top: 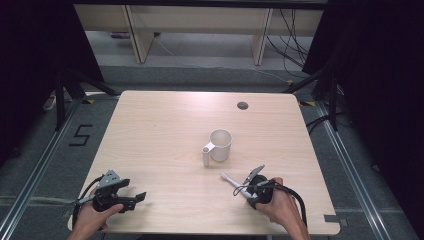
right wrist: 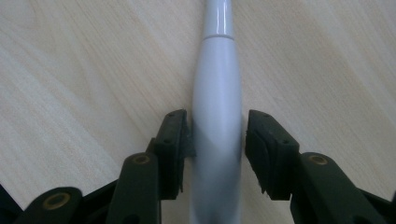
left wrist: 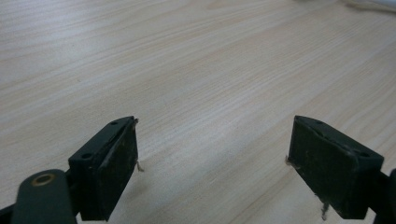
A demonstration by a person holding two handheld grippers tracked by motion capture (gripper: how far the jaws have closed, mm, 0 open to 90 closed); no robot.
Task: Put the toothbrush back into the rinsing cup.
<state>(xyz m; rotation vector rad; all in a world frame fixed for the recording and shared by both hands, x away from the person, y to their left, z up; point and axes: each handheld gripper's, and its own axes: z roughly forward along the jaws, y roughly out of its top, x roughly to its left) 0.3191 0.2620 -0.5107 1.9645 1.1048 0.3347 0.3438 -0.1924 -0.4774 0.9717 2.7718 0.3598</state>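
White toothbrush handle [right wrist: 217,116] flanked by right gripper [top: 248,186] jaws, pads at its sides, firm grasp not confirmed; left gripper [top: 131,196] released; mug [top: 220,145] at 11 o'clock of right gripper.

table: light wood top [top: 165,130], round grommet hole [top: 242,105] near far edge | floor: grey [top: 200,75], black "5" marking [top: 80,135] at left | behind: pale wooden furniture legs [top: 136,35], loose cables [top: 292,40] | sides: dark curtains [top: 30,60]

One overhead view; two close tool-mounted table [top: 165,130] views.
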